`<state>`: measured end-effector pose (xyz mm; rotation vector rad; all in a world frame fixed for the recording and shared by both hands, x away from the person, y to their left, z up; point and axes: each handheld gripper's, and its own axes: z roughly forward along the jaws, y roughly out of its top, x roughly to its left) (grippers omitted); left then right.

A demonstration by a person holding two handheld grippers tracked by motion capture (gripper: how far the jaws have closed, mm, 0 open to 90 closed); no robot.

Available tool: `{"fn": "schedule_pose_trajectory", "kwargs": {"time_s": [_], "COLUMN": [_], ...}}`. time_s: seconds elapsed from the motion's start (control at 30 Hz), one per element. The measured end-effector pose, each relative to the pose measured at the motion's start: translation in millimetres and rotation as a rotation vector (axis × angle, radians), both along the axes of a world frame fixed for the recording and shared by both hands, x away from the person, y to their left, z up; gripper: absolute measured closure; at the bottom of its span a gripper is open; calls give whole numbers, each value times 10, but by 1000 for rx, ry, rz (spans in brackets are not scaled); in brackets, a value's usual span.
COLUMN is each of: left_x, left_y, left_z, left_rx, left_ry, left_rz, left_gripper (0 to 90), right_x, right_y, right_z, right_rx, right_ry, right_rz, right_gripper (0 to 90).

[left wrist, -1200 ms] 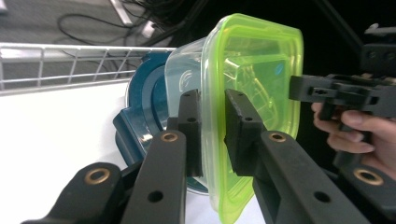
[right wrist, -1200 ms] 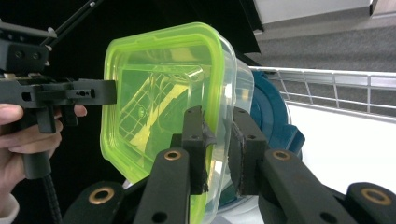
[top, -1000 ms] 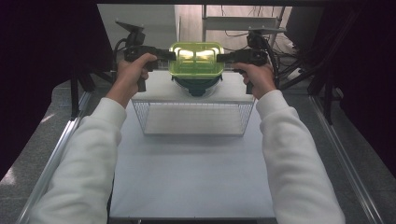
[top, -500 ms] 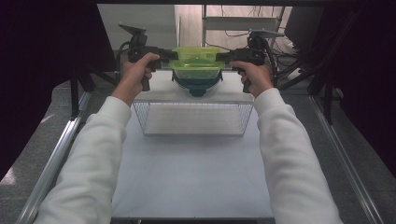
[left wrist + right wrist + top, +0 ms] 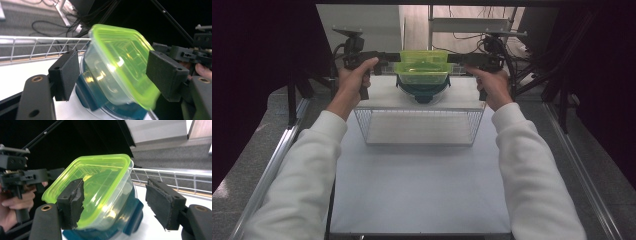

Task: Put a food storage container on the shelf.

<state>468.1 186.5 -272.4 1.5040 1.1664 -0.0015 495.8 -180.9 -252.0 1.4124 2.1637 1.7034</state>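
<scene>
We have just been opening both sets of fingers: the left gripper (image 5: 388, 56) and right gripper (image 5: 458, 58) now stand wide on either side of the green tub (image 5: 421, 66), pads off its rim, so we judge it released. The tub sits stacked on the teal tub (image 5: 422, 90), just beyond the wire basket (image 5: 419, 127) on the surface (image 5: 417, 190). A second ago we held it slightly nearer the basket, fingers clamped.
</scene>
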Motion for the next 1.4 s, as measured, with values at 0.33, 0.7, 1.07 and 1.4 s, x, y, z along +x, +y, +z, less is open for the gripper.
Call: {"fn": "schedule_pose_trajectory", "kwargs": {"time_s": [0.33, 0.7, 1.07, 1.4], "left_x": [-494, -1315, -1965, -2075], "left_y": [92, 185, 95, 18], "left_z": [23, -330, -1192, -1756], "left_rx": [111, 154, 252, 342], "left_ry": [-109, -195, -128, -47], "left_rz": [-35, -50, -82, -77], "left_gripper": [205, 178, 182, 183], "right_x": [-455, -1179, -1796, -2005], "right_y": [-345, -557, -646, -910], "right_z": [11, -265, -1012, -1705], "right_rx": [-37, -166, -252, -290], "right_ry": [-105, -205, -208, -118], "right_rz": [54, 92, 124, 100], "right_gripper": [281, 278, 268, 257]}}
